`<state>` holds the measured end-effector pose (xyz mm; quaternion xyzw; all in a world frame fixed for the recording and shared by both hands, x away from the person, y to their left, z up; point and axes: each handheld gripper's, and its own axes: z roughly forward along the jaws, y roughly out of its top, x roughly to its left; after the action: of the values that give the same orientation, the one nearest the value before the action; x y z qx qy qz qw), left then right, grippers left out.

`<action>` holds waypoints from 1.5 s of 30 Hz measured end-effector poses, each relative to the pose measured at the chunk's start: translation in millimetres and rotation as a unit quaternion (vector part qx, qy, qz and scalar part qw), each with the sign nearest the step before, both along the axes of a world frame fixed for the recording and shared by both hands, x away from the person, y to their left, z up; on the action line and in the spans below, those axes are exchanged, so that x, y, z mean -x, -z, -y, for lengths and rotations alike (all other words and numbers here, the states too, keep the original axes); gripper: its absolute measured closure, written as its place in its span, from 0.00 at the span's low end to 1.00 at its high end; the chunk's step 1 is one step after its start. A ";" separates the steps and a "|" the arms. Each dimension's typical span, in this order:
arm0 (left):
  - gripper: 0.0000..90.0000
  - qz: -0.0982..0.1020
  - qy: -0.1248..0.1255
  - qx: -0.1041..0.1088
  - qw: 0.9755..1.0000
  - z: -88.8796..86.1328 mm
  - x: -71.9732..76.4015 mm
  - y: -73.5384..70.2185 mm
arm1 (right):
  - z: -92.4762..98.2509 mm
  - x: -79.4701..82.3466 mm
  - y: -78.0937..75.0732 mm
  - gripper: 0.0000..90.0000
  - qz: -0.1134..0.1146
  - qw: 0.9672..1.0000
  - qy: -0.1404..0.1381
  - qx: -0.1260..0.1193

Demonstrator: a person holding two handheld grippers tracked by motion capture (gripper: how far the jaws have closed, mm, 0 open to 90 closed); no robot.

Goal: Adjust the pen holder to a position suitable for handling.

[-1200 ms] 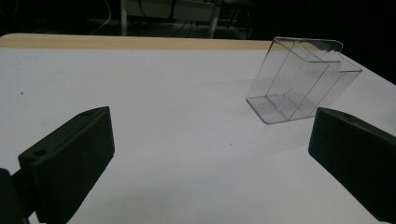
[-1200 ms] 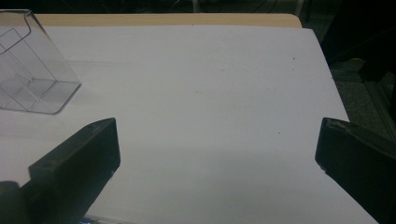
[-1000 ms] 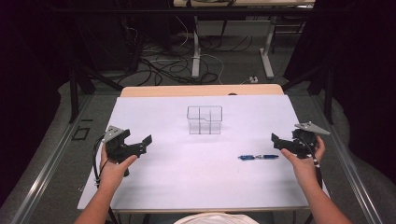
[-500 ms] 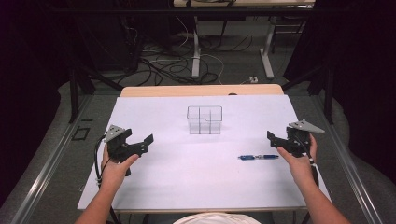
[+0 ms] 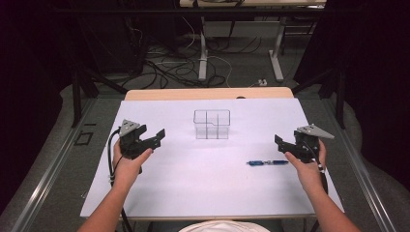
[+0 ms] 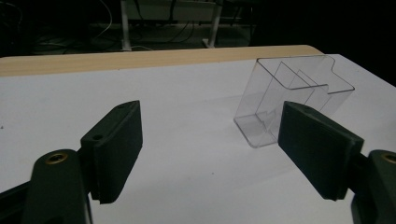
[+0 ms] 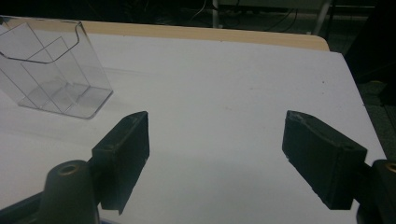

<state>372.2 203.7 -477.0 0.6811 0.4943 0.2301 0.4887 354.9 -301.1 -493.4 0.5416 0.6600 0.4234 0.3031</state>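
Note:
A clear plastic holder (image 5: 212, 124) with several compartments stands at the middle of the white table top (image 5: 208, 186); it also appears in the left gripper view (image 6: 285, 100) and the right gripper view (image 7: 51, 72). A blue pen (image 5: 267, 163) lies flat on the right. My left gripper (image 5: 155, 137) (image 6: 210, 112) hovers left of the holder, open and empty, and its jaws have just been closing partway. My right gripper (image 5: 281, 144) (image 7: 217, 116) hovers just right of the pen, above it. It is also open and empty, its jaws having narrowed too.
A strip of bare wood (image 5: 208, 93) runs along the table's far edge. Beyond it are cables and metal stand legs (image 5: 203, 53) on a dark floor. Dark frame rails (image 5: 58, 159) flank the table on both sides.
The left hand has lifted its gripper a little and moved it forward toward the holder. The right hand has edged slightly toward the pen.

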 end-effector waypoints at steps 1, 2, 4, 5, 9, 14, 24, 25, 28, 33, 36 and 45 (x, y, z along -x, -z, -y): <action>0.27 0.001 0.002 -0.001 1.000 6.9 -5.8 -3.7 | -0.2 0.8 -0.4 0.25 -0.005 1.000 0.005 -0.004; 0.28 0.001 0.002 -0.001 1.000 6.9 -5.8 -3.7 | -0.2 0.8 -0.4 0.25 -0.005 1.000 0.005 -0.004; 0.29 -0.003 0.005 -0.005 1.000 14.4 -12.1 -8.8 | 1.1 0.7 0.9 0.25 0.002 1.000 0.007 -0.002; 0.31 -0.006 0.006 -0.003 1.000 18.1 -14.8 -11.0 | 2.8 1.5 0.1 0.25 0.000 1.000 0.001 0.001; 0.32 -0.007 0.006 -0.003 1.000 30.8 -24.6 -17.3 | 4.7 2.9 -0.5 0.25 0.003 1.000 0.003 -0.003; 0.39 -0.023 0.007 -0.009 1.000 47.2 -37.9 -22.3 | 9.6 3.4 0.0 0.25 0.007 1.000 0.010 -0.004; 0.52 -0.064 0.000 0.007 0.998 71.1 -60.4 -27.7 | 11.8 2.7 1.5 0.25 0.002 1.000 0.012 -0.006; 0.54 -0.068 0.000 0.012 0.998 72.3 -62.7 -27.6 | 12.1 2.2 1.7 0.25 0.004 1.000 0.010 -0.004; 0.58 -0.084 0.001 0.023 0.996 76.9 -69.5 -25.9 | 11.0 1.9 1.8 0.26 0.004 1.000 0.011 -0.008; 0.62 -0.126 0.000 0.031 0.992 88.4 -80.5 -21.1 | 8.8 1.6 2.8 0.26 0.001 1.000 0.006 -0.007; 0.67 -0.142 0.002 0.038 0.989 92.5 -84.8 -20.2 | 8.1 1.6 3.1 0.26 -0.001 1.000 0.008 -0.010; 0.76 -0.199 -0.004 0.053 0.979 105.0 -104.2 -14.1 | 9.3 1.4 4.4 0.26 -0.001 1.000 0.006 -0.007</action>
<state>476.5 98.7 -463.0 0.6846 0.5958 0.0653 0.4148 353.5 -310.4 -497.8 0.5479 0.6544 0.4254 0.3009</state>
